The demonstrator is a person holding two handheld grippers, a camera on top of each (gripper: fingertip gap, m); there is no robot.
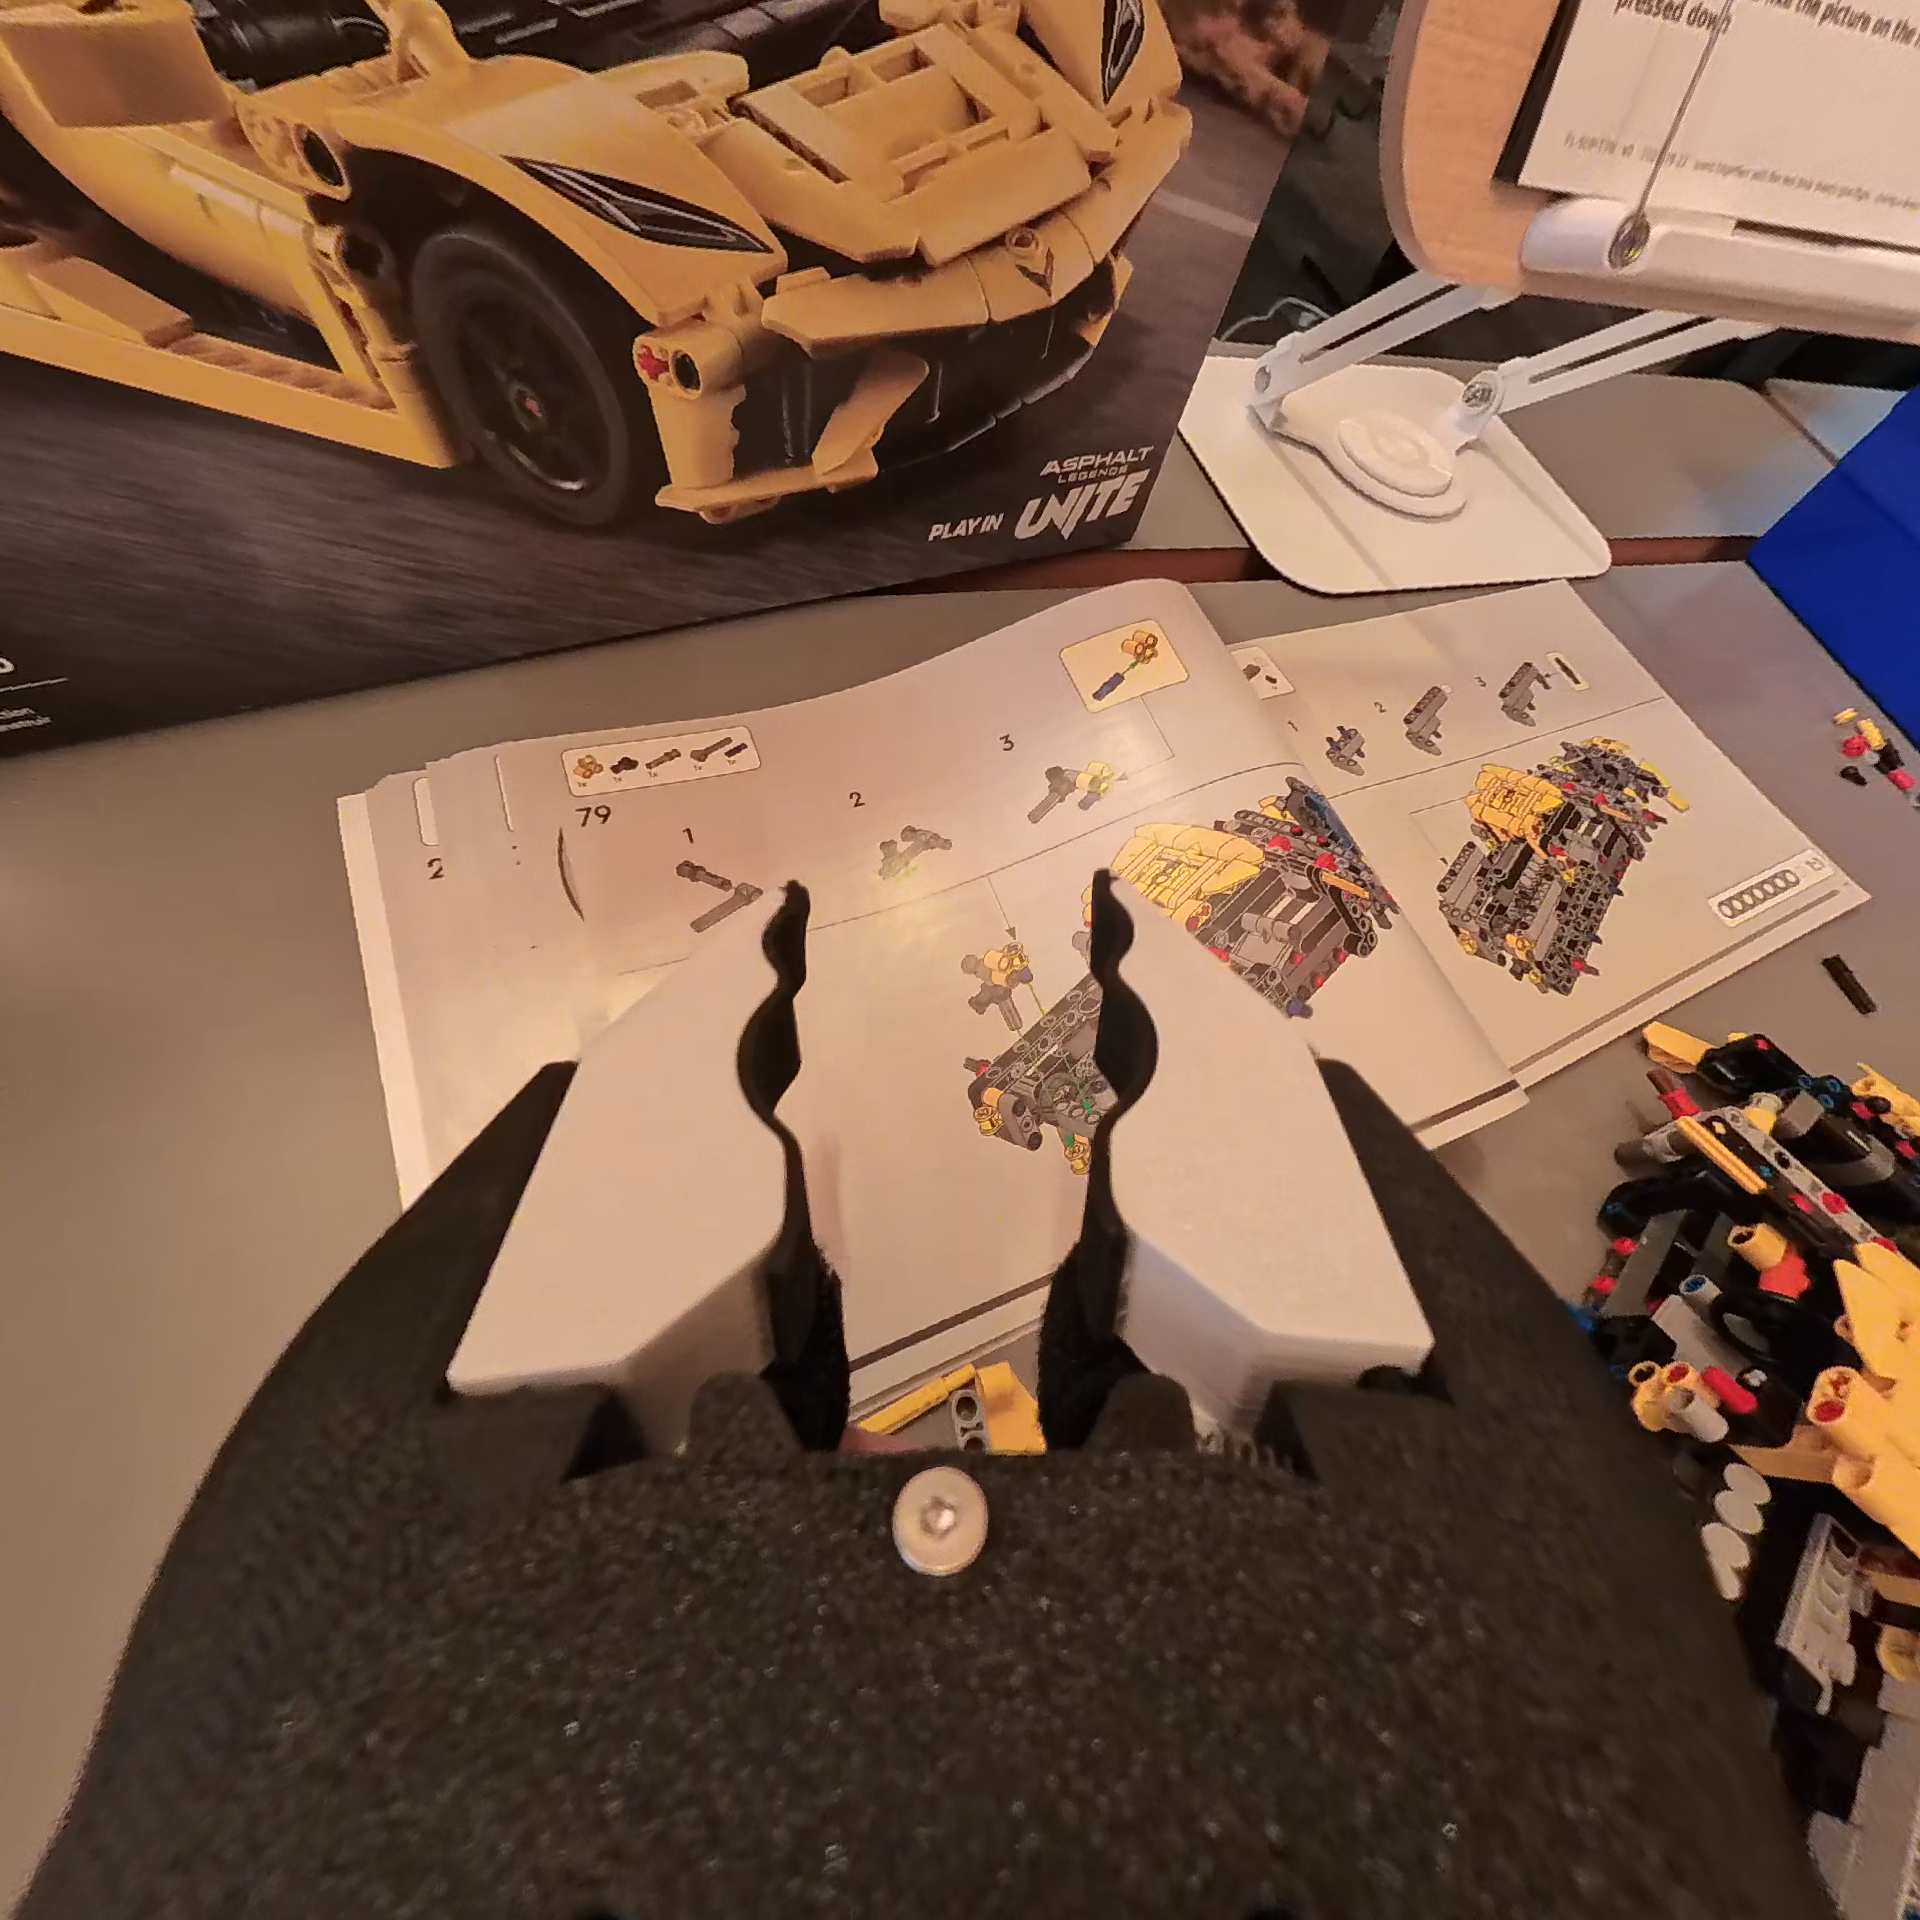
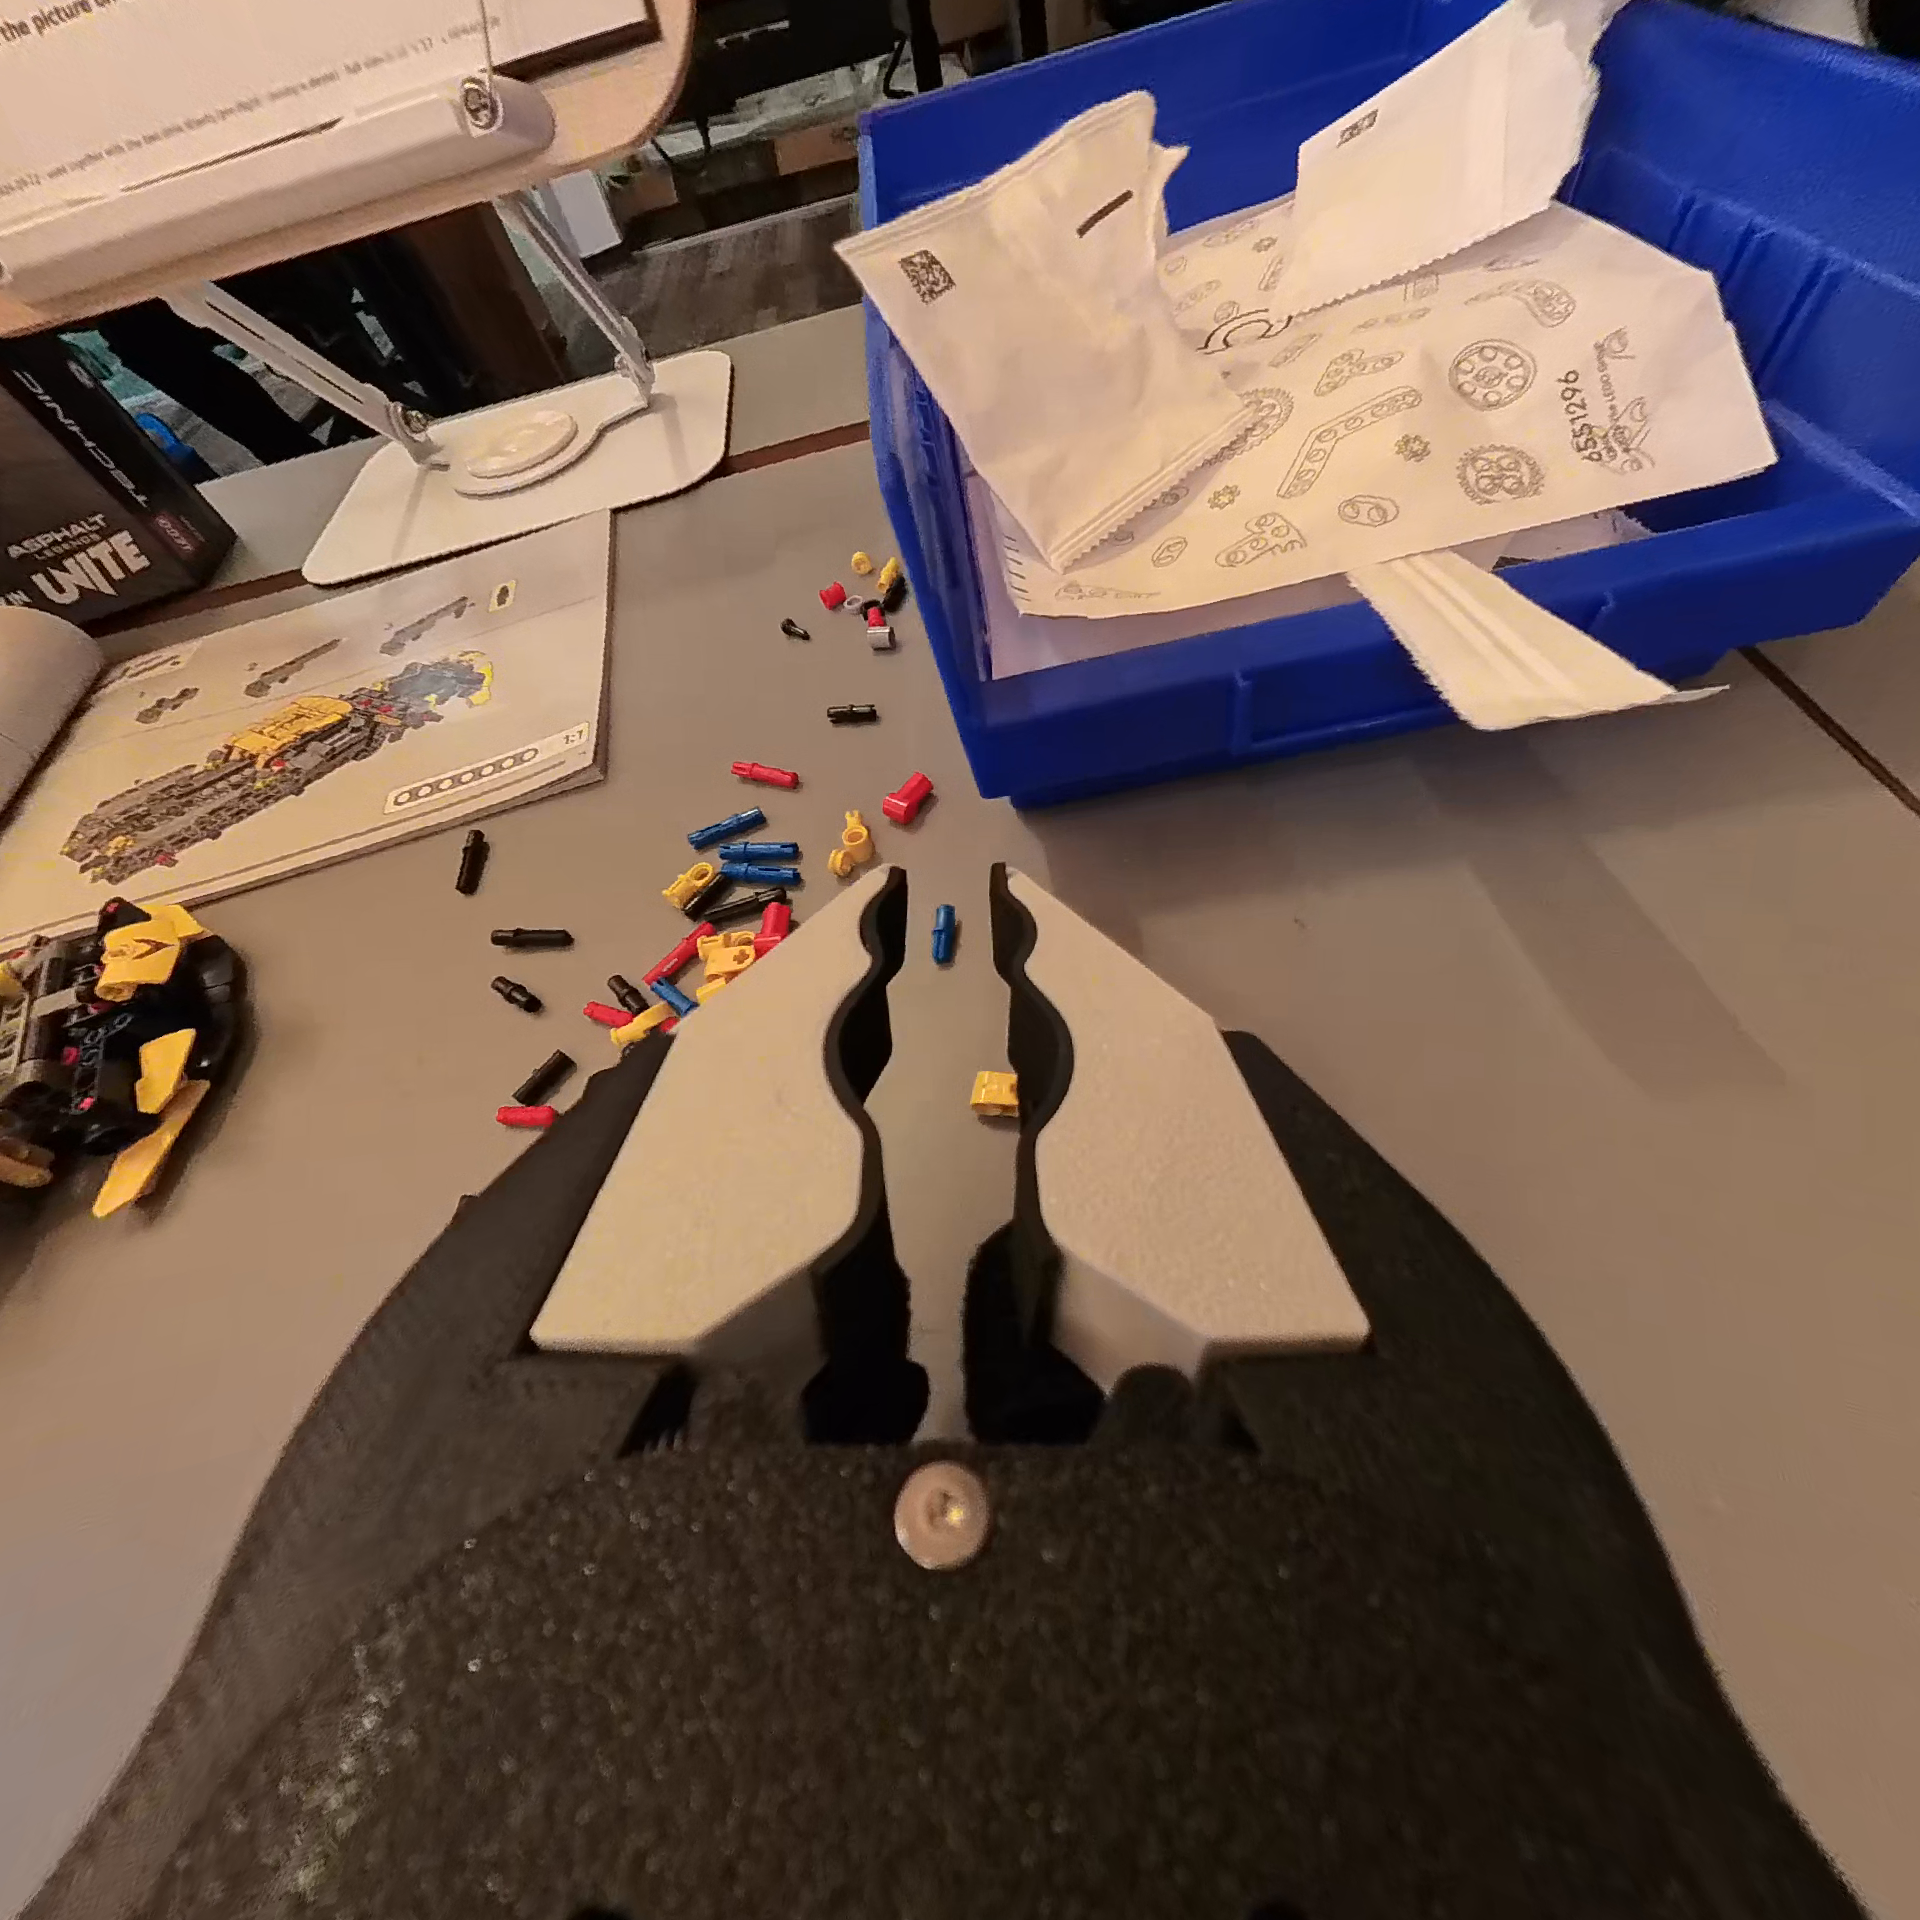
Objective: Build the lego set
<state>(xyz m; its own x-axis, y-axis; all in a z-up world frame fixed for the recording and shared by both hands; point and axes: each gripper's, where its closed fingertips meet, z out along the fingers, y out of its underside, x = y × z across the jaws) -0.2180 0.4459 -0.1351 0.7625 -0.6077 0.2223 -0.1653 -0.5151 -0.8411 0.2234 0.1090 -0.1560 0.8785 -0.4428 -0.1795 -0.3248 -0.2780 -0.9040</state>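
My left gripper (image 1: 945, 899) is open and empty, held above the open instruction booklet (image 1: 935, 831) on the grey table. The partly built yellow and black car (image 1: 1766, 1247) lies to its right; it also shows in the right wrist view (image 2: 104, 1029). My right gripper (image 2: 945, 883) is open and empty, low over the table. A small blue pin (image 2: 943, 932) lies between its fingertips, and a small yellow connector (image 2: 994, 1094) lies farther back between the fingers. Several loose red, blue, black and yellow pins (image 2: 727, 904) are scattered just left of it.
The set's box (image 1: 468, 312) stands behind the booklet. A white stand (image 1: 1403, 468) holding a printed sheet is at the back. A blue bin (image 2: 1403, 468) with torn paper bags (image 2: 1299, 364) sits ahead and right of the right gripper. A yellow piece (image 1: 977, 1403) lies under the left gripper. The gap from one gripper's tips to the other's is roughly 55 cm.
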